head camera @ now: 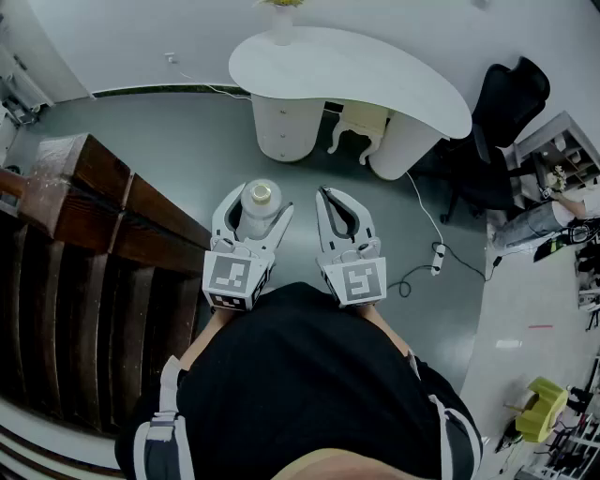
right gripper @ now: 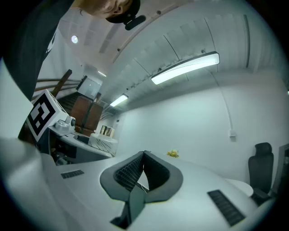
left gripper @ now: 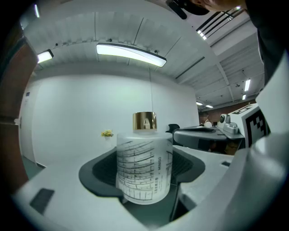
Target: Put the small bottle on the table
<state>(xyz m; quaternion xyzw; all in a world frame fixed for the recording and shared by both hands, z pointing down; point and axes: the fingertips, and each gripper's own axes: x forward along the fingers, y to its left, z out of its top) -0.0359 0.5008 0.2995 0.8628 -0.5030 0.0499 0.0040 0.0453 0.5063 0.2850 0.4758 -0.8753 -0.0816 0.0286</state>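
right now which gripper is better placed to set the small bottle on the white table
Left. The left gripper already holds the small bottle upright between its jaws, gold cap up. The right gripper has its jaws together and is empty. The white table lies ahead of both.

Ahead: open floor (head camera: 178, 141) up to the bench (head camera: 375, 75).
Bench top: wide and free, one vase (head camera: 281, 26) at the far edge.
Left: wooden stairs (head camera: 84, 206) (close alongside).
Right: cable (head camera: 427, 246) on floor, chair (head camera: 506, 112) beyond.
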